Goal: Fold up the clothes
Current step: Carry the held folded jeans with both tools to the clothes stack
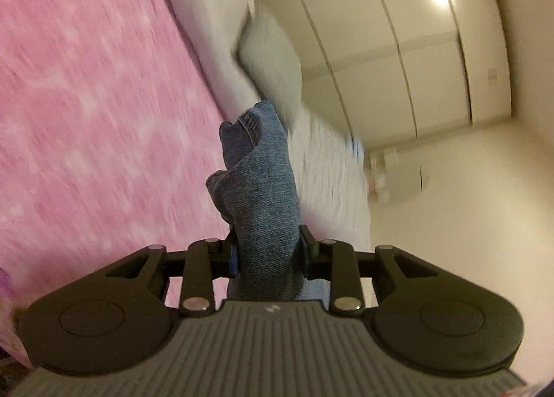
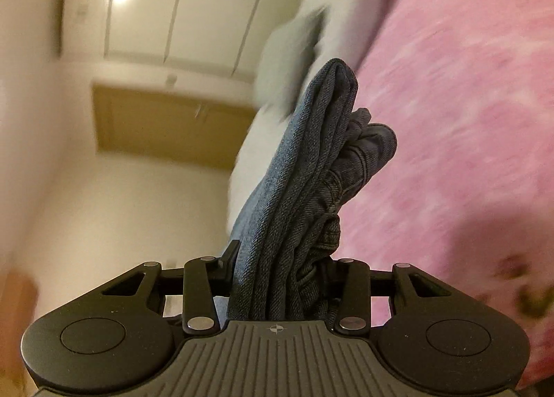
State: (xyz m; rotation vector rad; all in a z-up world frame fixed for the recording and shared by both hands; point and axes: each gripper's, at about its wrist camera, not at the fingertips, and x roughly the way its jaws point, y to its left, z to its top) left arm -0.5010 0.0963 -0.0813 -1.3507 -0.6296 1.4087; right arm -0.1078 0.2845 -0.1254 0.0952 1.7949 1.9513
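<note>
A bunch of blue denim jeans [image 1: 259,189] stands up between the black fingers of my left gripper [image 1: 268,251], which is shut on the cloth. A seam shows at the top of that bunch. In the right wrist view my right gripper [image 2: 282,268] is shut on a thicker wad of the same jeans [image 2: 304,171], with several folds and a hem sticking out past the fingers. Both grippers are raised above the pink bedspread [image 1: 86,102]. The part of the jeans hanging below is hidden.
A pale grey pillow [image 1: 273,61] lies along the bed's far edge next to a white sheet [image 1: 207,16]. Cream wardrobe doors [image 1: 398,50] and a wall fill the background. The right wrist view shows a wooden cabinet [image 2: 166,123] and the bedspread [image 2: 467,102].
</note>
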